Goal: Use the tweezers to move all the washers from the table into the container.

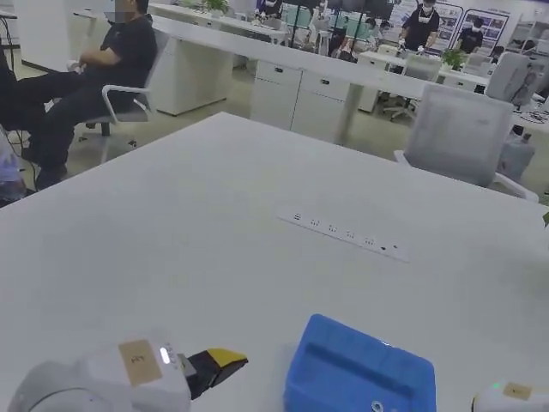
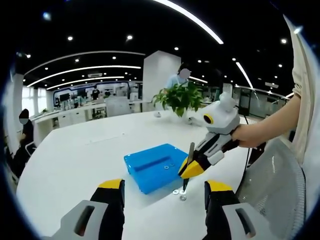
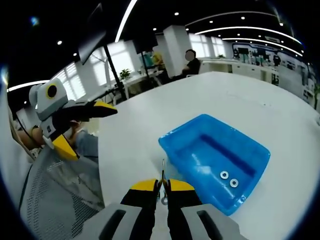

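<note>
Nearest of all is the left gripper [image 2: 165, 185], low at the left of the white table [image 1: 171, 223], its jaws spread wide with nothing between them. Just to its right sits the blue container [image 1: 360, 369], open-topped, with two washers [image 3: 224, 175] lying side by side on its floor. Right of that is the right gripper [image 3: 163, 184], held in a hand [image 2: 247, 135]. Its jaws are pressed together on the tweezers [image 2: 190, 152], which point down at the tabletop just beside the container's corner. Two loose washers [image 2: 183, 198] lie on the table right under the tweezers' tips; whether the tips touch one, I cannot tell. Seen from the left gripper's side, the right gripper and tweezers stand partly in front of that corner. Further back, a seated person [image 1: 94, 69] is at the far left. A white power strip [image 1: 347, 233] lies flat in the middle of the table, and a pale chair [image 1: 463, 133] stands past its right edge. A leafy plant [image 2: 180, 97] rises beyond the container.
</note>
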